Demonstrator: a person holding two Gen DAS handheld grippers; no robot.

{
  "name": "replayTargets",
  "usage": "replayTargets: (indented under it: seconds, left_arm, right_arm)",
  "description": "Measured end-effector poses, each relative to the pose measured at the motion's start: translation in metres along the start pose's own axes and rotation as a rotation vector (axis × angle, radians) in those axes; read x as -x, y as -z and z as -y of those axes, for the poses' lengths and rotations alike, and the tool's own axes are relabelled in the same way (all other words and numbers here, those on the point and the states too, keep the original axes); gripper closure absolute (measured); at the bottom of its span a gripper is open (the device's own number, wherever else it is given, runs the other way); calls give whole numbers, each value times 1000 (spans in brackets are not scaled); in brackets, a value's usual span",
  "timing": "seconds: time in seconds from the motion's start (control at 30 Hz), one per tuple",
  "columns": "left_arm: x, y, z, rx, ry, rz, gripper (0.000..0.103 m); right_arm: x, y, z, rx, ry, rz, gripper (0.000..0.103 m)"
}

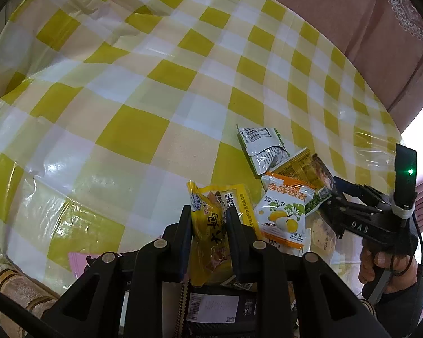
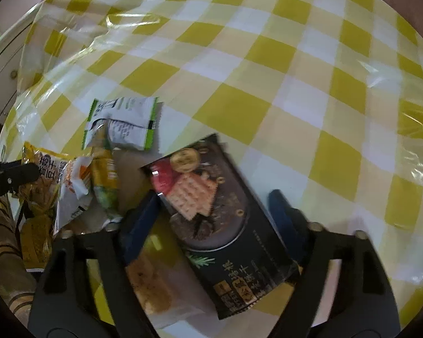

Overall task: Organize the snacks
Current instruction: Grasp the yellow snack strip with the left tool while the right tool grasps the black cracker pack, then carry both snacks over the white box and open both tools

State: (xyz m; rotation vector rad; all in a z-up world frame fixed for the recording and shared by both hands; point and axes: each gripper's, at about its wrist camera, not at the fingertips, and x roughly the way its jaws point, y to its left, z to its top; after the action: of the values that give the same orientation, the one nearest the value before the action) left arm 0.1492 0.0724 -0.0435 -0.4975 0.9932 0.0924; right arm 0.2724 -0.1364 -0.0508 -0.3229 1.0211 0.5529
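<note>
Left gripper (image 1: 208,231) jaws clamped on a yellow snack packet (image 1: 211,242), held just above the checkered tabletop (image 1: 132,90). Right gripper (image 2: 214,211) jaws spread wide around a dark cracker box (image 2: 228,217), not pinching it. Orange-white packet (image 1: 284,217) and white-green packet (image 2: 124,121) lie piled beside the box on the tabletop.
</note>
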Motion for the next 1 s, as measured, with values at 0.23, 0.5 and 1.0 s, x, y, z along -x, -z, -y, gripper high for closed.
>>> replayTargets:
  seconds: [0.23, 0.5, 1.0]
  left_arm:
    - [6, 2, 2, -1, 8, 33, 82]
    - [20, 2, 6, -6, 2, 94, 83]
    - [59, 19, 47, -70, 84, 214, 83]
  right_arm:
    - [12, 17, 16, -100, 50, 8, 47]
    - [43, 32, 34, -219, 119, 62, 48]
    - [111, 86, 33, -329, 177, 154, 48]
